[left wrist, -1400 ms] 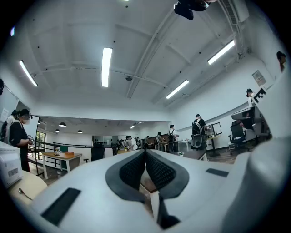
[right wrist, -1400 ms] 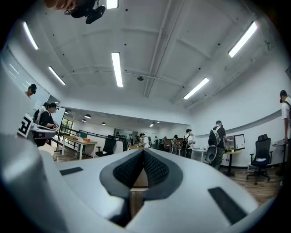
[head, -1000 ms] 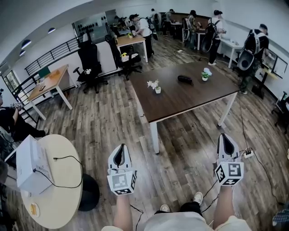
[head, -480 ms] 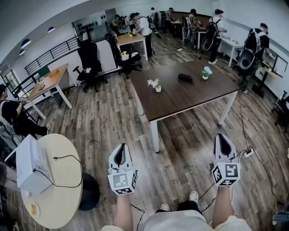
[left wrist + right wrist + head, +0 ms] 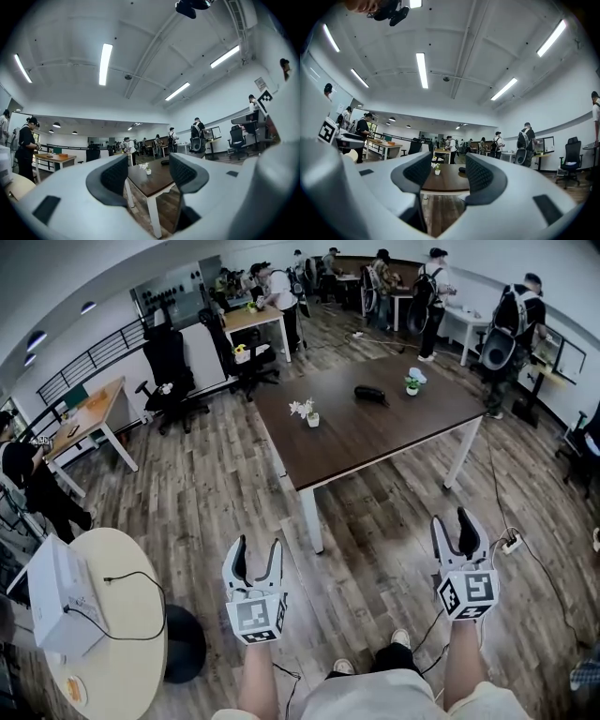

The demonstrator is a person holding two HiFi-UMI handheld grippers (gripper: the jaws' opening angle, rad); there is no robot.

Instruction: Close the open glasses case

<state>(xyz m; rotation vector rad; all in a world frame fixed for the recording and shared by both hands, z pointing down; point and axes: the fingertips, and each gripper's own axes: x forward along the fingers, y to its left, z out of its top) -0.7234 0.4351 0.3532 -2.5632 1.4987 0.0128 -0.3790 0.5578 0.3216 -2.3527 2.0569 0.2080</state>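
I hold the left gripper (image 5: 256, 554) out low in front of me over the wood-plank floor (image 5: 216, 493). Its jaws have just been opening and now stand spread, with nothing between them; the left gripper view shows only the room through the gap. The right gripper (image 5: 453, 531) sits at about the same reach on the other side. Its jaws have likewise just been opening and are apart, and they are empty too. Both grippers point roughly level toward the dark table (image 5: 375, 442), which stands well apart from them, across a stretch of bare floor. The glasses case (image 5: 370, 393) lies on the far half of that tabletop as a small dark oblong. From here it is too small for me to tell how its lid stands. Near it, toward the table's far right corner, is a small green plant (image 5: 412, 382). A white flower pot (image 5: 306, 412) stands toward the table's left edge, well apart from the case. In the right gripper view the case and the flower pot both show between the spread jaws. At my lower left is a round table (image 5: 122, 643) carrying a white box (image 5: 54, 596) with a black cable trailing from it. Neither gripper touches anything.
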